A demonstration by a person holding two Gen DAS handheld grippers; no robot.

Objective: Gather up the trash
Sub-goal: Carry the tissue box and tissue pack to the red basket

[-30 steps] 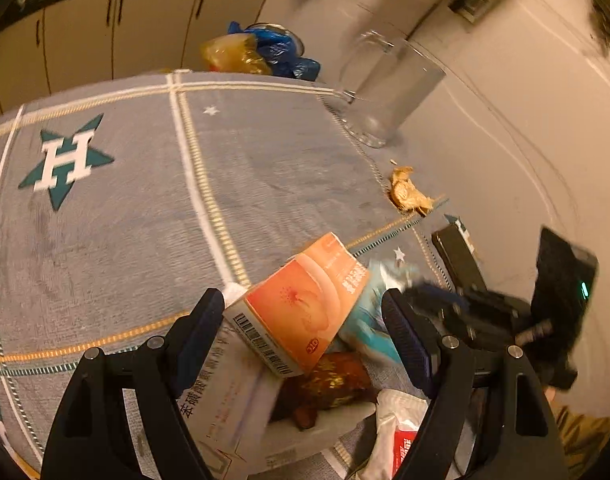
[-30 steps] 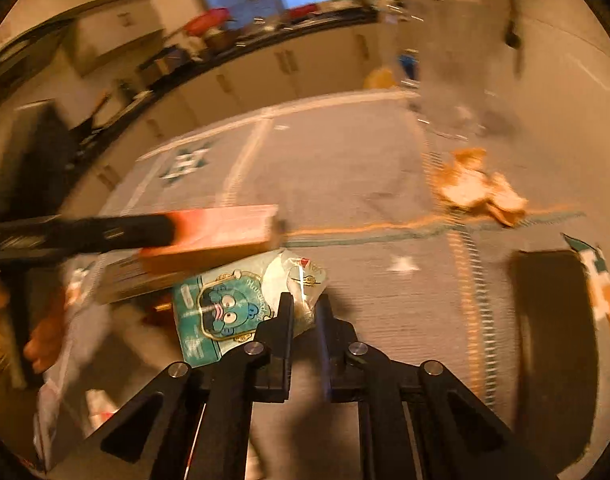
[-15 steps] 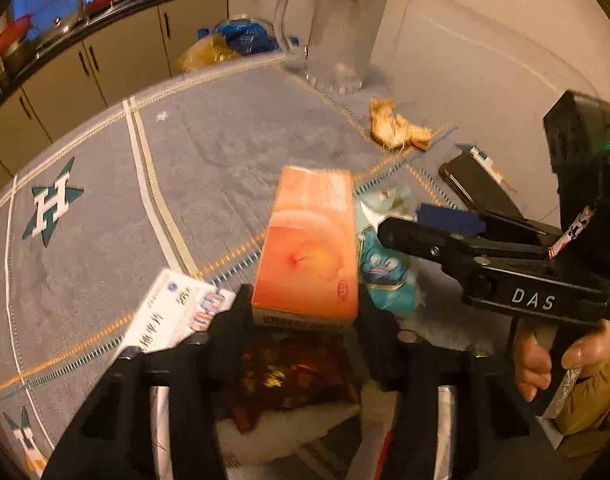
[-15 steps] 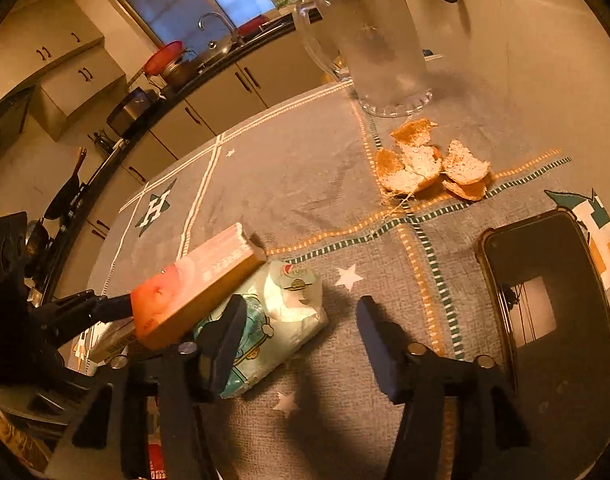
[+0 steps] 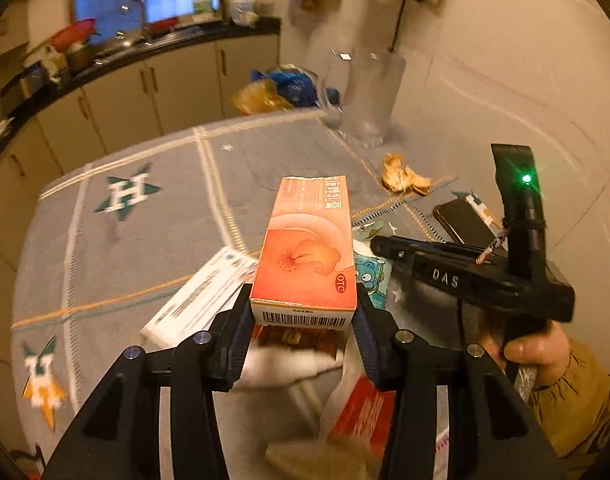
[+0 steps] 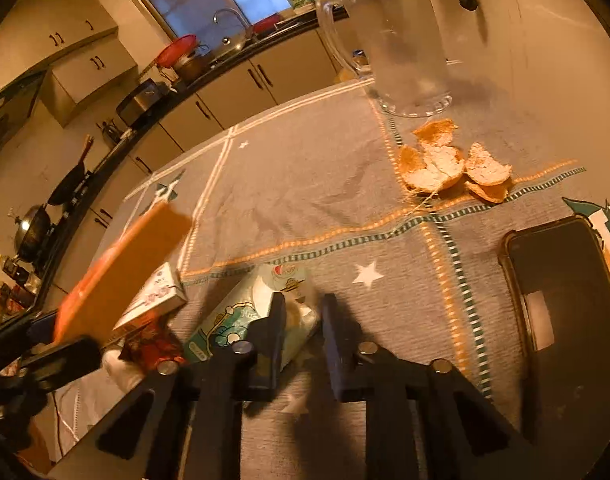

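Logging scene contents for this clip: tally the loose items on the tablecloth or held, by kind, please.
Cardboard boxes: 2 (orange medicine box, white printed box)
Teal cartoon tissue pack: 1
Orange peel pile: 1
Clear glass pitcher: 1
Black phone: 1
Total: 6

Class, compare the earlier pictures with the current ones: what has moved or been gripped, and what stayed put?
The left gripper clamped the orange box and lifted it. The right gripper opened and is closing beside the tissue pack. Peels, phone and pitcher stayed.

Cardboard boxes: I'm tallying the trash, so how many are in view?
2. The orange box is gripped in the left claw; the white box lies on the tablecloth beside it. More may hide under the wrappers.
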